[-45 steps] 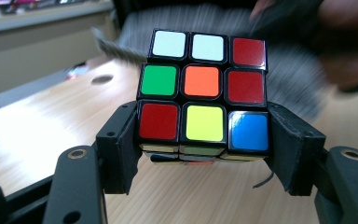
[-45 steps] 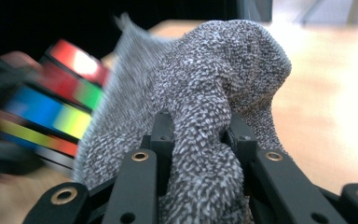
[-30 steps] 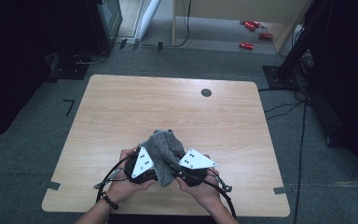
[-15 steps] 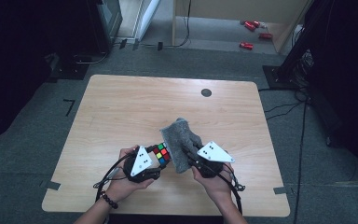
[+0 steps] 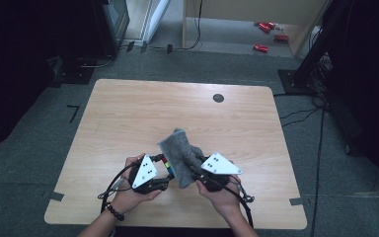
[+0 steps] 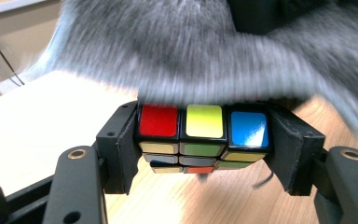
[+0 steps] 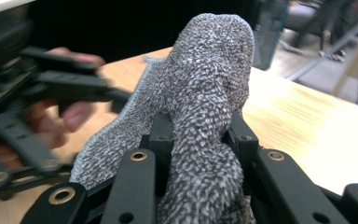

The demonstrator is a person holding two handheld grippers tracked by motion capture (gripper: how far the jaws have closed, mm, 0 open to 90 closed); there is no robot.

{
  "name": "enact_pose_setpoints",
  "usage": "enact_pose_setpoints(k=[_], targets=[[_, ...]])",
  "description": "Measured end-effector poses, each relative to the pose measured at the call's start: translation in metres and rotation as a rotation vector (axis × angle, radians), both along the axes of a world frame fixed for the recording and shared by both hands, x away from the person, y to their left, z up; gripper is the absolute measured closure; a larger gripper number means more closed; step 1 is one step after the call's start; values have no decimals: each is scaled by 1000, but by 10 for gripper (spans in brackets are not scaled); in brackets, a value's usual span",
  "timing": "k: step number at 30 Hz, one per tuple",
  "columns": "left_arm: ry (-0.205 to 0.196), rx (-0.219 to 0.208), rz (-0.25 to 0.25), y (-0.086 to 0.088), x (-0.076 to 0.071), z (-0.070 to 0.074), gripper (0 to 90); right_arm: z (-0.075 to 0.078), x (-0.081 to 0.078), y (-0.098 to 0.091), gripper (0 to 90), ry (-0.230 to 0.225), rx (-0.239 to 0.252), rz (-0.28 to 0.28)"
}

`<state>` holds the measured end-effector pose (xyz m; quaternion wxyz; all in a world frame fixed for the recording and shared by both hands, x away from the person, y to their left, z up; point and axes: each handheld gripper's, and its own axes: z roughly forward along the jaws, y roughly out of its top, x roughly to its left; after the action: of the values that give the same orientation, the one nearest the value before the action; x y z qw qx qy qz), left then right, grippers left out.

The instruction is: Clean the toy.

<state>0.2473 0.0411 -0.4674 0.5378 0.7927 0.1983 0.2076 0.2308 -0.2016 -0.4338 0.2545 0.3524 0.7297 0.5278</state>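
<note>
1. Left gripper view: the left gripper (image 6: 205,140) has its jaws clamped on a colour cube (image 6: 204,135), held just above the table (image 5: 128,113) at its near edge.
2. Right gripper (image 7: 200,140), jaws pinched on a grey cloth (image 7: 205,116), holds it just right of the cube.
3. Judged step: wiping the cube; next, press the cloth across a fresh face.

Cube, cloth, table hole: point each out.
cube (image 6: 204,121), left gripper view, yellow top sticker.
cloth (image 7: 214,79), right gripper view, upper fold.
table hole (image 5: 218,98), high view, centre of the dark round grommet.
</note>
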Motion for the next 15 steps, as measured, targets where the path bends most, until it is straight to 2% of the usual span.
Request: enact_pose_setpoints(k=[1,3,5,6,8,12,14,15], targets=[[4,-20,-11,2,1,1,352,0,3,-6,702,4,-2,-34],[2,-34,-21,5,2,2,352,1,7,-21,701,35,90,-46],[7,-42,-23,7,4,1,351,3,9,-31,700,53,185,-27],[12,-46,-25,8,5,0,351,4,9,-33,700,54,211,-12],[12,-58,-35,8,5,0,351,5,8,-31,698,52,232,26],[-2,-90,-71,8,1,3,352,-4,9,-19,698,100,243,88],[-10,-91,-74,9,-1,4,352,-10,11,-16,697,122,251,110],[-9,-98,-79,11,-1,5,352,-13,13,-17,697,136,270,113]])
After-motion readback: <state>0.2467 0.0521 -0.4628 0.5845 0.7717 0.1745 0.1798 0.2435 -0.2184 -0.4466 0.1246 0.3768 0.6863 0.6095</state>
